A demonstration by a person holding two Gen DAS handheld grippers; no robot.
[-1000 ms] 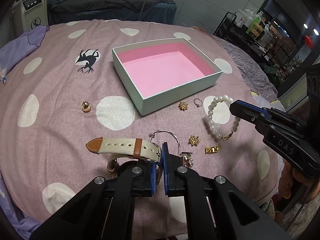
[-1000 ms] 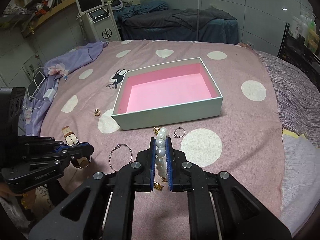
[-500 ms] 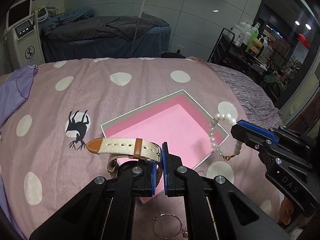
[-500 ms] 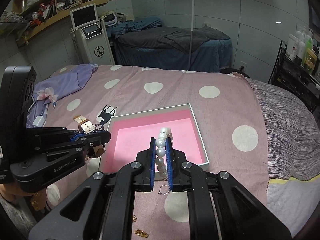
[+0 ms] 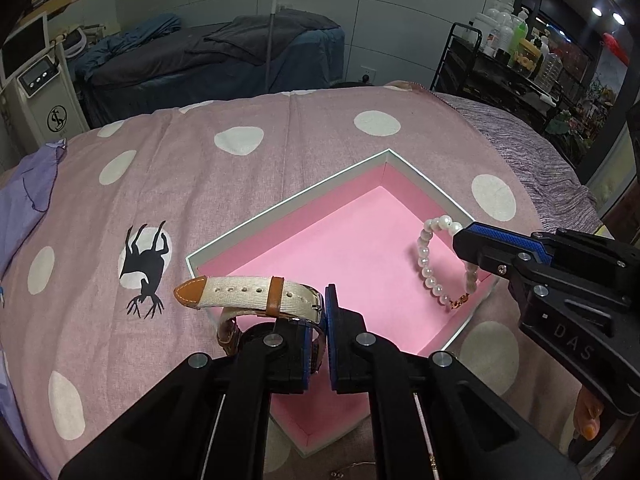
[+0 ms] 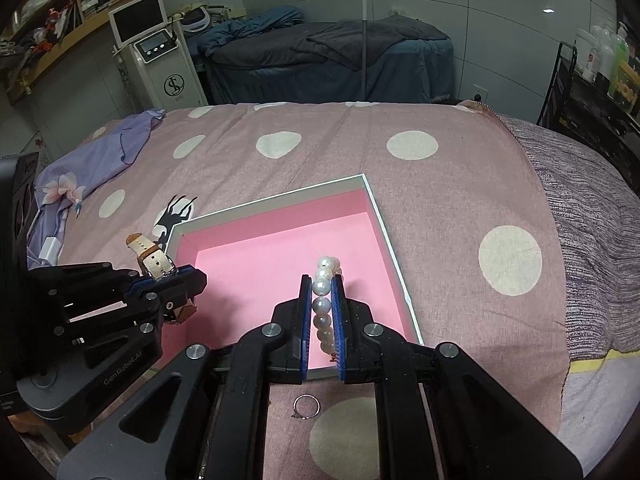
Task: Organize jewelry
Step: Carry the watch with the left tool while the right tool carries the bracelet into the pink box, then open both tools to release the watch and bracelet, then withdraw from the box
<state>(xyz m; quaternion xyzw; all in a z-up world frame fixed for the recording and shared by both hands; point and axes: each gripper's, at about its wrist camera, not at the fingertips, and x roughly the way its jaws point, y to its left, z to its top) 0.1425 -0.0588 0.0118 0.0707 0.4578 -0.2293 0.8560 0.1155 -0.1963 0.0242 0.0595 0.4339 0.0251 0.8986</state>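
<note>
A white box with a pink lining (image 5: 304, 200) (image 6: 280, 200) lies open on the pink spotted bedspread. My left gripper (image 5: 324, 304) is shut on a watch with a cream strap and tan tip (image 5: 240, 290), held over the box's near left corner; it also shows in the right wrist view (image 6: 154, 258). My right gripper (image 6: 321, 284) is shut on a pearl bracelet (image 6: 324, 300), which hangs over the box's right side (image 5: 428, 264). The right gripper also shows at the right of the left wrist view (image 5: 464, 240).
A small ring (image 6: 307, 406) lies on the bedspread just in front of the box. A purple cloth (image 6: 92, 164) lies at the bed's left edge. A white machine (image 6: 160, 60), a dark bed (image 6: 320, 52) and a shelf of bottles (image 5: 516, 52) stand behind.
Both grippers have lifted off the bedspread with the watch and the pearl bracelet and moved forward over the open box. The remaining loose jewelry has dropped out of view below.
</note>
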